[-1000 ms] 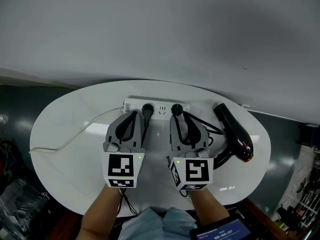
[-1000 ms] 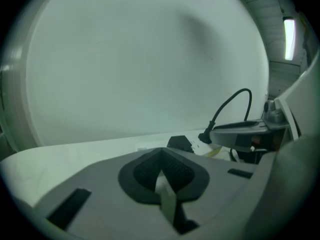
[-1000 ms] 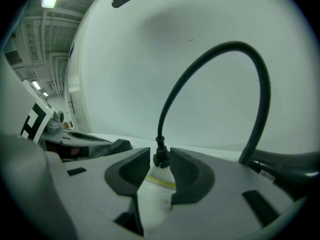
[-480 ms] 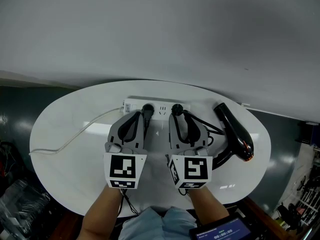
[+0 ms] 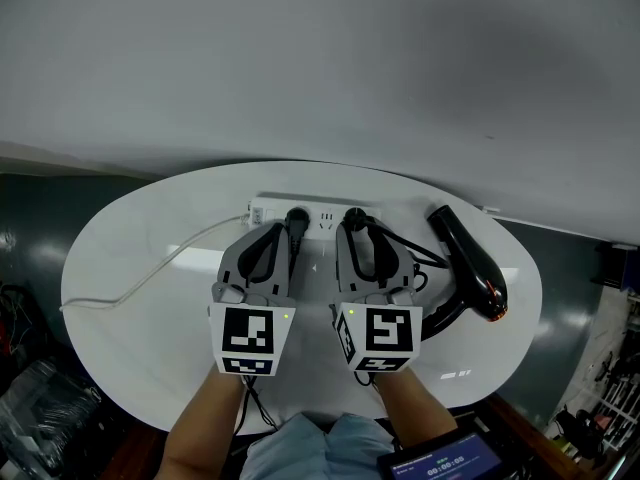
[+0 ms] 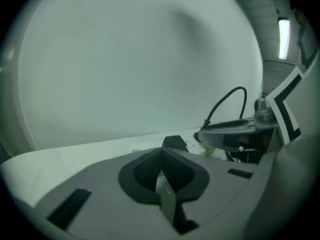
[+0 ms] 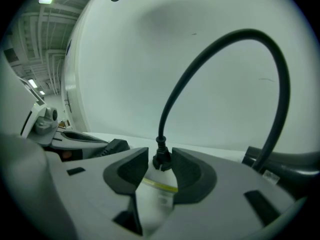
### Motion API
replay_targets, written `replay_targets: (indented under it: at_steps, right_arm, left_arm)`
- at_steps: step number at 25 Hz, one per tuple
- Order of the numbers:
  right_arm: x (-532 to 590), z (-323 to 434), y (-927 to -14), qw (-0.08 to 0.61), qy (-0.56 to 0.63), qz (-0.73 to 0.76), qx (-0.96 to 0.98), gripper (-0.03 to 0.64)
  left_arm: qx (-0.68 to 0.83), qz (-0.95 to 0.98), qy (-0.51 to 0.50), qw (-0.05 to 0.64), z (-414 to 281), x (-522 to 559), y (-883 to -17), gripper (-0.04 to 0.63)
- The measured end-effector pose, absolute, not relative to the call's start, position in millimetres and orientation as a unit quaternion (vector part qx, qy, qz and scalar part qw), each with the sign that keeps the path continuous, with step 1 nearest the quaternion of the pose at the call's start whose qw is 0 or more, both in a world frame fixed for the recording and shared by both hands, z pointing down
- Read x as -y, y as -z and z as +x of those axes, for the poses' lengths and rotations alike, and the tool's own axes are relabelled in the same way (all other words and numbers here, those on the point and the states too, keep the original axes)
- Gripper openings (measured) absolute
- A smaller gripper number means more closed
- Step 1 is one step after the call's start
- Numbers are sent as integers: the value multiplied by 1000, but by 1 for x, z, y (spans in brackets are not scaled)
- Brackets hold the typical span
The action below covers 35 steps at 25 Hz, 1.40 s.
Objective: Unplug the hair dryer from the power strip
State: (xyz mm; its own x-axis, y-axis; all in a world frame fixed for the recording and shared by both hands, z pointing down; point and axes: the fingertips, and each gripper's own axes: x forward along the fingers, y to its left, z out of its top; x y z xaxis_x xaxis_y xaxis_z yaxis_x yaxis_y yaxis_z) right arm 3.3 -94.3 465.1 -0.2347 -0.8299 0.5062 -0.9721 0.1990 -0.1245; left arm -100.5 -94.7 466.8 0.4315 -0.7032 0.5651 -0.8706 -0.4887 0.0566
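Opening on either side of the black plug (image 7: 161, 160), fingers (image 7: 127, 171) of the right gripper (image 7: 160, 154) just clear of it. Pressed together, empty, on the left gripper (image 6: 161, 156). Plugged into the power strip (image 5: 322, 222) at the worktop's (image 5: 130, 258) far edge. Hair dryer (image 5: 470, 263) lying near the right edge.

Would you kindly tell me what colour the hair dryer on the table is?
The hair dryer is glossy black, clearest in the head view.
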Motion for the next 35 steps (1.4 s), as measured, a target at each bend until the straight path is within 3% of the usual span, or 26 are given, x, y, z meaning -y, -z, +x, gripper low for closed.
replay_targets:
  at_steps: [10, 21, 35]
  right_arm:
    - [106, 4, -463, 178, -198, 609, 747, 147]
    - [110, 4, -465, 194, -192, 611, 744, 86]
    - [109, 4, -471, 193, -195, 610, 744, 77]
  left_arm:
    - [471, 830, -249, 167, -99, 94, -466, 0]
    - [464, 833, -246, 171, -99, 96, -466, 0]
    - [456, 838, -234, 187, -101, 93, -474, 0]
